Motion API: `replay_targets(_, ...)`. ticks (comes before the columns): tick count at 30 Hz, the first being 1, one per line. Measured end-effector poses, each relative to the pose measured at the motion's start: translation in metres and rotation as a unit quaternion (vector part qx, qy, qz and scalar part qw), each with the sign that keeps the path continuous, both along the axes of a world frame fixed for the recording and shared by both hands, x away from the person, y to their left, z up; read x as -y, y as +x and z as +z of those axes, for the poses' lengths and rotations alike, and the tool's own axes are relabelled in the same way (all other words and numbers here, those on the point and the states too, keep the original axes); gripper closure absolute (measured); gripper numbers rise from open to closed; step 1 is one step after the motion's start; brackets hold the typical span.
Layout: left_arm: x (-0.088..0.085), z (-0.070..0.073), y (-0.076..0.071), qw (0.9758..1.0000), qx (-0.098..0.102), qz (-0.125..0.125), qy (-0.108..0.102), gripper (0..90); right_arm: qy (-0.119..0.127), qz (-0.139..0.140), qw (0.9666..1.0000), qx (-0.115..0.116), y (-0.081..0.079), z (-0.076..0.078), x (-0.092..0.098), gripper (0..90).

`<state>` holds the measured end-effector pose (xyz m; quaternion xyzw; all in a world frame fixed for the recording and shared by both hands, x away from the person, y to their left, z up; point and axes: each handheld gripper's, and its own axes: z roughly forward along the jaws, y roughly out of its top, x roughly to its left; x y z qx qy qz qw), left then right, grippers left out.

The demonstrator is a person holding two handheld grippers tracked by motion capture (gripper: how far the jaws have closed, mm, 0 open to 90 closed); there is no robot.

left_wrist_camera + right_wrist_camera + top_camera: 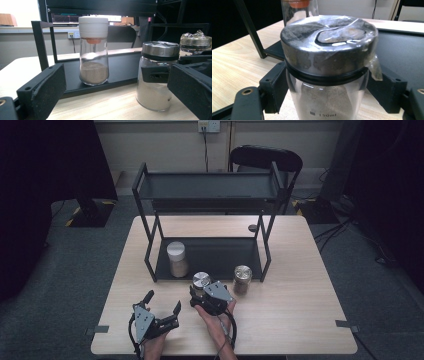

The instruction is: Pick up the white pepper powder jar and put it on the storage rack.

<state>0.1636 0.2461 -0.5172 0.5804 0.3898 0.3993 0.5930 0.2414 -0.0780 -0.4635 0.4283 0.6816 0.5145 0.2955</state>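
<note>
Grey carpet and a dark chair (266, 157) surround a pale wooden table (300, 320). On its far half stands a black two-level rack (210, 190), its lower shelf (220, 252) holding a white-capped jar (177, 259) of brown powder. Just in front of the shelf, a metal-lidded jar (201, 281) stands upright on the wood, long axis vertical, lid up, with a second metal-lidded jar (242, 279) just beside it. The right gripper (200, 292) has its jaws set against the glass on both sides below the lid, gripping the jar. The left gripper (162, 304) rests nearer the person, jaws spread wide, empty.
</note>
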Motion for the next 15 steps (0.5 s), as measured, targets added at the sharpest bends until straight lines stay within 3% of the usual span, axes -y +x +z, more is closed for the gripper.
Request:
replay_targets(5, 0.0001, 0.0000, 0.0000, 1.0000, 0.000, 0.000, 0.000, 1.2, -0.002, 0.008, 1.0000, -0.004, 0.0021, 0.0012, 0.0012, 29.4)
replay_targets(15, -0.0002, 0.0001, 0.0001, 1.0000, 0.000, -0.001, 0.000, 1.2, -0.004, 0.005, 1.0000, -0.003, 0.0013, 0.0014, -0.0003, 29.8)
